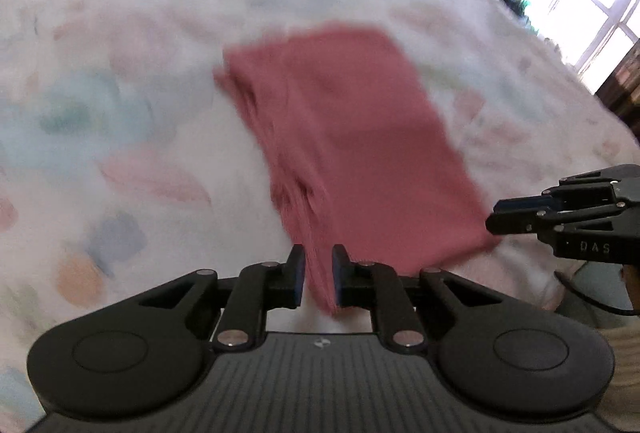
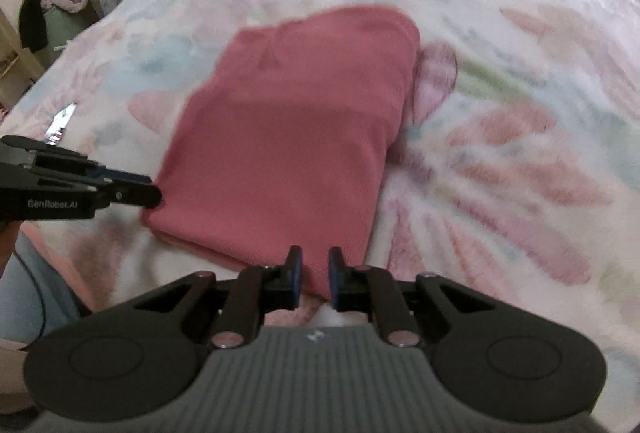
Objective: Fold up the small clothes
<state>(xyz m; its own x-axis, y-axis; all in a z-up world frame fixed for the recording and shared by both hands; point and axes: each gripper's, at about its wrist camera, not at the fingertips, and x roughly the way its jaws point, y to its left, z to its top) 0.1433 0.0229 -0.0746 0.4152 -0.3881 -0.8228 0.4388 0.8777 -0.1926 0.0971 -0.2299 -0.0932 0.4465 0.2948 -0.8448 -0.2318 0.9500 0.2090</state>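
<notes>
My left gripper (image 1: pixel 318 275) and right gripper (image 2: pixel 314 275) each clamp a near corner of the folded pink garment (image 2: pixel 296 137), lying on the floral bedspread (image 2: pixel 520 153); open bedspread beyond its far edge.

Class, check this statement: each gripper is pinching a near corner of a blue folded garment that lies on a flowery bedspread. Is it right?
Not quite: the garment is pink, not blue, as the right wrist view shows. The rest stands: the left gripper and the right gripper each pinch a near corner of it on the flowery bedspread.
</notes>
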